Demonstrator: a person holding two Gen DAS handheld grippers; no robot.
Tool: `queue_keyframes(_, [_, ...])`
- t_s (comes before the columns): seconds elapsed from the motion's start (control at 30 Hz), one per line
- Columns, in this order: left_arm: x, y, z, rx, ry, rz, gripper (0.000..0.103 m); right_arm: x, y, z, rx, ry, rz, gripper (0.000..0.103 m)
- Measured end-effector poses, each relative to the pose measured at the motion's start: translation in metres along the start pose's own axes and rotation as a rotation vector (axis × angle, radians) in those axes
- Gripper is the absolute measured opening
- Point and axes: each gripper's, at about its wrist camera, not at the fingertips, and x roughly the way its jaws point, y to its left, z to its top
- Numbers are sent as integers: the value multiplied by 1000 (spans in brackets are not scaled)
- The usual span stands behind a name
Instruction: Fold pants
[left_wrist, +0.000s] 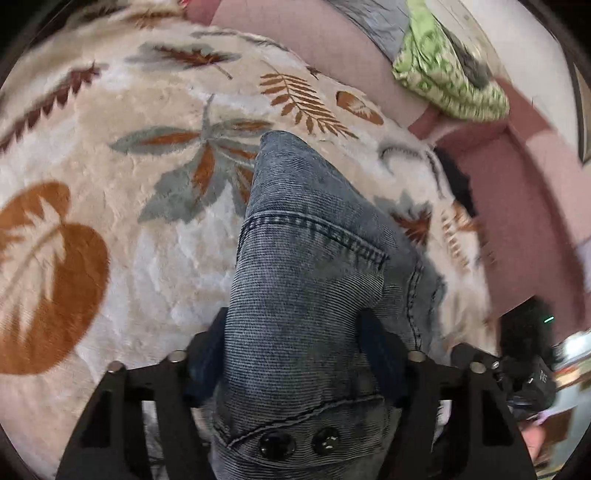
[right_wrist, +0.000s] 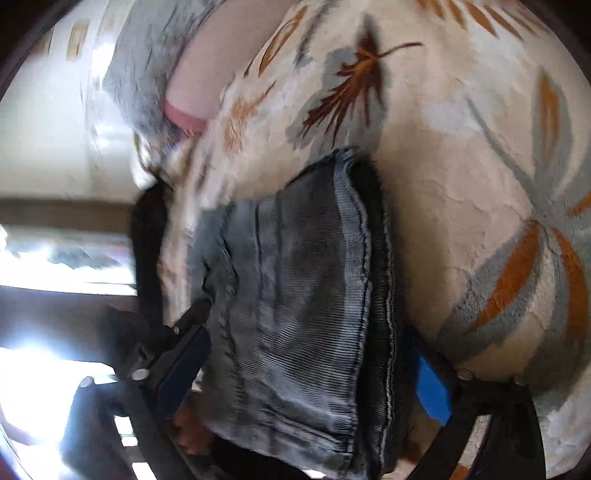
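Note:
The pants are grey-blue washed denim jeans. In the left wrist view my left gripper is shut on the waistband end of the jeans, with two dark buttons showing near the bottom; the cloth hangs above the blanket. In the right wrist view my right gripper is shut on the hem end of the jeans, whose frayed dark edge runs along the right side. Both ends are lifted off the surface. The part of the jeans between the two grippers is hidden.
A cream plush blanket with brown and grey leaf prints covers the surface; it also shows in the right wrist view. A pink sofa lies beyond it, with a green patterned cloth and a grey cloth on it.

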Motion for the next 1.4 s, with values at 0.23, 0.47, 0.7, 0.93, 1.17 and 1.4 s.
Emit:
queue_keyframes(0.23, [1,-16,-6,96,-29,103,51,0,14,-7,-92,-8,-147,47])
queue_keyframes(0.47, [-13,-20,-11,159,-74,142,33,-11,37,-19,-185,-66,-198,32])
queue_keyframes(0.7, [-38,-32,-17,226,-148,158,28,-30,64,-27,-267,-108,-178,28])
queue_keyframes(0.93, [-86,-43,3,270,-305,168,27,-54,111,-13,-375,-192,-139,27])
queue_keyframes(1.17, [-111,-40,55,259,-402,186,27,-56,166,38,-500,-248,-137,27])
queue_keyframes(1.4, [-90,-17,84,242,-415,202,27,-16,169,76,-501,-233,-142,27])
